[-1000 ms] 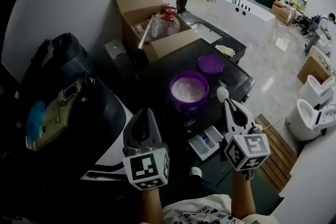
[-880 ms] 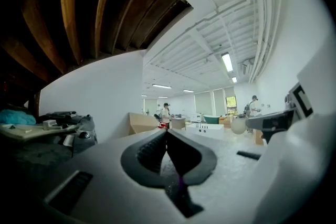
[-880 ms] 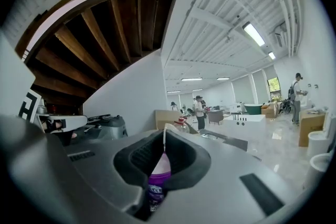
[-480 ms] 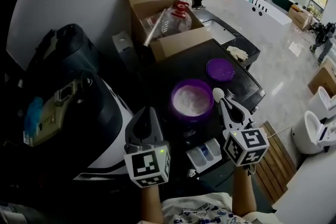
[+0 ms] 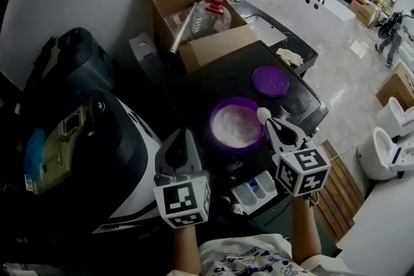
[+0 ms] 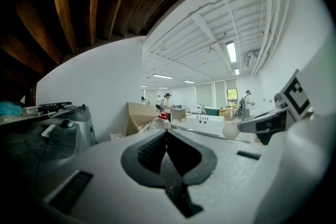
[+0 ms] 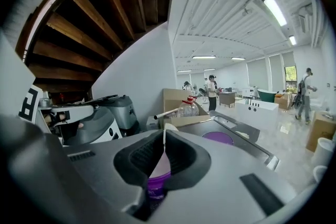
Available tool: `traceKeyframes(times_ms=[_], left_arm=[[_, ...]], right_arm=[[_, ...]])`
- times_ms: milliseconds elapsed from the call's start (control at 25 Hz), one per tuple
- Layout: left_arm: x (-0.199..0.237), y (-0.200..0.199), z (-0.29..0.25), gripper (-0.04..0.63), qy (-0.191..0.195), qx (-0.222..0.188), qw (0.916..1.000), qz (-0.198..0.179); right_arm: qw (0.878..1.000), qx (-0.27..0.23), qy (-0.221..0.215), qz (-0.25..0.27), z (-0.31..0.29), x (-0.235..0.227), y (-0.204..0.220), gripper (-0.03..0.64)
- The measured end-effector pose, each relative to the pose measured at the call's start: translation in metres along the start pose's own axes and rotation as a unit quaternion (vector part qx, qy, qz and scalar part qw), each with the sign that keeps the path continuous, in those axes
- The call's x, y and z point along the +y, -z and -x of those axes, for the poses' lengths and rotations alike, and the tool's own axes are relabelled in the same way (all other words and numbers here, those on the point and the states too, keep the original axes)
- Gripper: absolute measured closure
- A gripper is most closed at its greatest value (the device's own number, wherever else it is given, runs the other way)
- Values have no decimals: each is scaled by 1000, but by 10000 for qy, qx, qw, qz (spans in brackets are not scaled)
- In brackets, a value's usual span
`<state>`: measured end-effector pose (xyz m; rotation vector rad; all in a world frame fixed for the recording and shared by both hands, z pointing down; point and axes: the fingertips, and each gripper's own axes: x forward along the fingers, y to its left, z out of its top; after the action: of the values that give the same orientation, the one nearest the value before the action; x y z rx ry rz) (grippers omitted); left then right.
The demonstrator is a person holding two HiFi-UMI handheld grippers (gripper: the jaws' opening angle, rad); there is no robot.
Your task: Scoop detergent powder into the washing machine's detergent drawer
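Head view: the powder tub (image 5: 237,123) sat with the open drawer (image 5: 255,191) at its 6 o'clock and the scoop (image 5: 262,114) at its 3 o'clock. Left gripper view: the left hand-held gripper (image 6: 167,136) was closed and empty. Right gripper view: the right hand-held gripper (image 7: 164,136) pinched the scoop's handle.

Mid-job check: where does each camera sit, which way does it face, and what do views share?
Head view: on the person's head, steeply down at the round purple tub of white powder and the white detergent drawer; both forearms, left gripper and right gripper show.
Left gripper view: on that gripper, facing the brown cardboard box over shut, empty jaws; right gripper at right.
Right gripper view: on that gripper, same way; jaws shut on the white scoop.
Shared: both gripper views show that box.
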<state>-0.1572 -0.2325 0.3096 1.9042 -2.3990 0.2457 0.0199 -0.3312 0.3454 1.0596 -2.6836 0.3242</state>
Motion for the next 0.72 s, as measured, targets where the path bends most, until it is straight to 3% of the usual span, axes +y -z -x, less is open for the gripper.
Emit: traceKeyframes(times_ms=[280, 560, 720], left_arm=[[0, 13, -24, 592, 378, 191, 9991, -77], [5, 23, -39, 592, 575, 305, 9979, -38], [9, 25, -44, 592, 629, 318, 9975, 3]], right_arm=[[9992, 391, -107, 47, -19, 0, 2, 595], [9926, 948, -323, 682, -43, 10, 3, 595], [9874, 1271, -590, 729, -54, 14, 2, 595]])
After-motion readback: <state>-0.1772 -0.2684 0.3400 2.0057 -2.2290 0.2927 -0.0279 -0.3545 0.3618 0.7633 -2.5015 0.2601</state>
